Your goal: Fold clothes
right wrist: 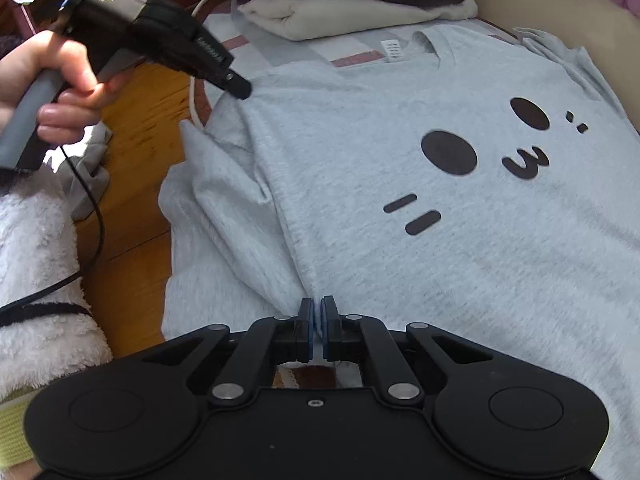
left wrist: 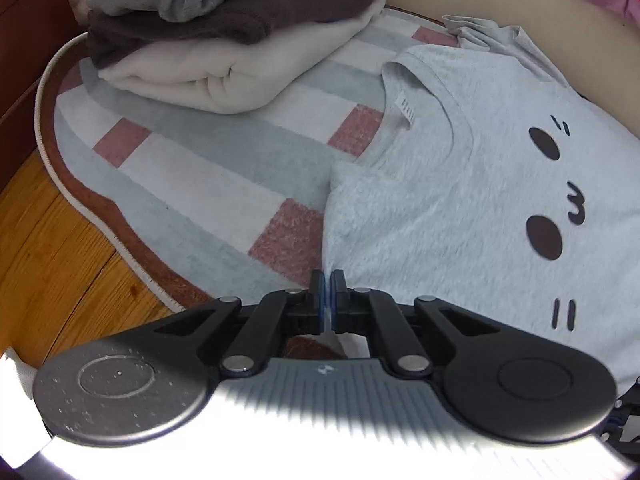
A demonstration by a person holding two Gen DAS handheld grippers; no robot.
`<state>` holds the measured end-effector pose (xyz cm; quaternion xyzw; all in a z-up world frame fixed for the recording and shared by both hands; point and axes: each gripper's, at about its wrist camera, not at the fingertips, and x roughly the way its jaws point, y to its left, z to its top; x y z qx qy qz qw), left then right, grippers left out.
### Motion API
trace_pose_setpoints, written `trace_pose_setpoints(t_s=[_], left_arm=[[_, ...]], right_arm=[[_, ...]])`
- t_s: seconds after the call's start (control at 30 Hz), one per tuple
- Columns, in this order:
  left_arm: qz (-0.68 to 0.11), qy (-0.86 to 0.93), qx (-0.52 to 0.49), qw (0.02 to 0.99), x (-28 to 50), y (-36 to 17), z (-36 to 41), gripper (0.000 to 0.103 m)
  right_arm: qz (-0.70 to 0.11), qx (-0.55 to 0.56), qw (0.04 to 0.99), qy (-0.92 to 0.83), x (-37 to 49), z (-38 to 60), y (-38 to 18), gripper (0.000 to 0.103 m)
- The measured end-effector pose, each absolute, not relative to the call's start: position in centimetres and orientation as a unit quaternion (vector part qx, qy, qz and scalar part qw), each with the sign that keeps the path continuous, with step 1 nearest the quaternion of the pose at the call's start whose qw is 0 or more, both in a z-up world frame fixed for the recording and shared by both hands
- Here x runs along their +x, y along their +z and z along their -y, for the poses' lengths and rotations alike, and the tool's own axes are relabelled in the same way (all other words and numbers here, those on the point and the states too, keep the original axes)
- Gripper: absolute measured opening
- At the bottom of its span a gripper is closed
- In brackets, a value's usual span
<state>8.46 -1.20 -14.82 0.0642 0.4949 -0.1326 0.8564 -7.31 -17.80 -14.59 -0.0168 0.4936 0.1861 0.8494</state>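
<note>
- Two grippers, both clenched on one grey T-shirt (right wrist: pixel 400 240): left gripper (left wrist: pixel 329 292) pinching cloth at the shoulder-and-sleeve edge, right gripper (right wrist: pixel 317 316) pinching cloth lower along the same side, where the fabric already doubles over.
- Also visible from the right wrist: left gripper's tip down on the shoulder near the collar, held by a hand (right wrist: pixel 60 92) in a fluffy white sleeve (right wrist: pixel 36 272).
- Location: T-shirt spread face up on a checked rug (left wrist: pixel 192 152), collar toward the rug's far edge, near sleeve bunched and hanging past the rug's left edge over wooden floor (left wrist: pixel 60 240).
- Material: marled grey knit jersey, ribbed round collar, white neck label (left wrist: pixel 404 110); flat dark print of a cartoon face (right wrist: pixel 480 148), two ovals, a "3" mouth and dashes.
- Handling, as judged: light, limp, no stiffness; likely to sag and drag between the two pinch points, prone to wrinkling; not fragile, not slippery on the rug's pile.
- Hold points, as judged: shoulder seam and side seam or hem, pinched well in from the edge so cloth does not slip out.
- Near the rug's far edge: stack of folded clothes (left wrist: pixel 224 32), cream, dark brown and grey, soft and thick.
</note>
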Motion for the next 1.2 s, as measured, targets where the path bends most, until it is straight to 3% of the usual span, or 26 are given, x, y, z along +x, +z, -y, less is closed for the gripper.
trace_pose_setpoints(t_s=[0.13, 0.17, 0.2, 0.27, 0.5, 0.67, 0.73, 0.8, 0.83, 0.9, 1.2], left_arm=[[-0.515, -0.127, 0.044, 0.847, 9.3, -15.5, 0.2, 0.003], [-0.523, -0.127, 0.030, 0.842, 9.6, -15.7, -0.3, 0.003], [-0.531, -0.128, 0.016, 0.838, 9.9, -15.9, -0.8, 0.003], [-0.546, -0.129, -0.013, 0.828, 10.5, -16.4, -1.8, 0.003], [-0.572, -0.213, -0.129, 0.781, 9.2, -16.0, -4.4, 0.006], [-0.568, -0.234, -0.092, 0.784, 8.0, -15.6, -3.4, 0.016], [-0.571, -0.237, -0.083, 0.782, 8.2, -15.8, -3.0, 0.017], [-0.571, -0.236, -0.073, 0.783, 8.5, -16.0, -2.8, 0.017], [-0.571, -0.236, -0.072, 0.783, 8.7, -16.1, -2.9, 0.017], [-0.572, -0.235, -0.088, 0.781, 9.1, -16.3, -3.3, 0.017], [-0.550, -0.243, -0.114, 0.791, 9.1, -15.5, -3.9, 0.017]], right_arm=[[-0.468, -0.028, 0.855, 0.222, -8.2, 16.9, -12.4, 0.012], [-0.464, -0.032, 0.853, 0.238, -8.4, 16.2, -12.2, 0.020], [-0.462, -0.042, 0.849, 0.252, -8.6, 15.5, -11.9, 0.037], [-0.452, -0.077, 0.847, 0.268, -9.4, 14.1, -11.5, 0.053], [-0.462, -0.181, 0.817, 0.294, -9.5, 10.7, -12.9, 0.055], [-0.462, -0.263, 0.785, 0.319, -11.2, 9.1, -14.2, 0.068], [-0.460, -0.296, 0.770, 0.329, -11.8, 8.4, -14.6, 0.068], [-0.428, -0.325, 0.777, 0.328, -12.3, 8.1, -14.9, 0.063], [-0.419, -0.332, 0.781, 0.322, -12.2, 8.0, -14.9, 0.055], [-0.429, -0.305, 0.796, 0.298, -11.0, 8.5, -14.8, 0.001], [-0.389, -0.038, 0.902, 0.185, -6.0, 18.6, -8.0, 0.002]])
